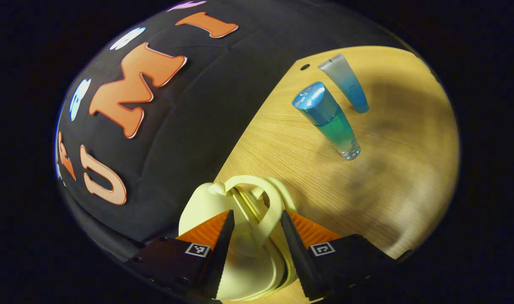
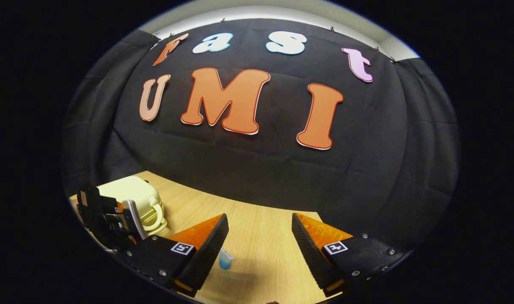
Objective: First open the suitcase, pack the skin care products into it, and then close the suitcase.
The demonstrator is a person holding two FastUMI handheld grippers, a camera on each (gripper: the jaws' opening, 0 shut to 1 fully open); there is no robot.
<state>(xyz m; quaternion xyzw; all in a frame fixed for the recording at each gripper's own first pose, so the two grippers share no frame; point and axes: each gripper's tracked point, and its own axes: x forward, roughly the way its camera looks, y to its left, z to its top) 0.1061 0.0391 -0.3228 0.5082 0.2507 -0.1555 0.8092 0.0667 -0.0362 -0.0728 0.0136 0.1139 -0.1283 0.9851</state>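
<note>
A small pale yellow suitcase [image 1: 206, 202] lies on the wooden table [image 1: 392, 185] at its edge by the black wall. My left gripper [image 1: 257, 215] is open, with the case's loop handle [image 1: 267, 211] between its two fingers. Beyond it stand a blue-green bottle [image 1: 329, 122] with a blue cap and a grey-to-blue tube [image 1: 345, 82]. In the right gripper view the suitcase [image 2: 134, 198] sits far left with the left gripper [image 2: 109, 215] at it. My right gripper [image 2: 259, 217] hangs open over the table, and a bit of a blue tube [image 2: 225, 259] shows by its left finger.
The black cloth wall [image 2: 257, 169] runs along the table's far edge. A small round hole [image 1: 304, 66] is in the tabletop near the tube. Bare wood [image 2: 261, 253] lies under my right gripper.
</note>
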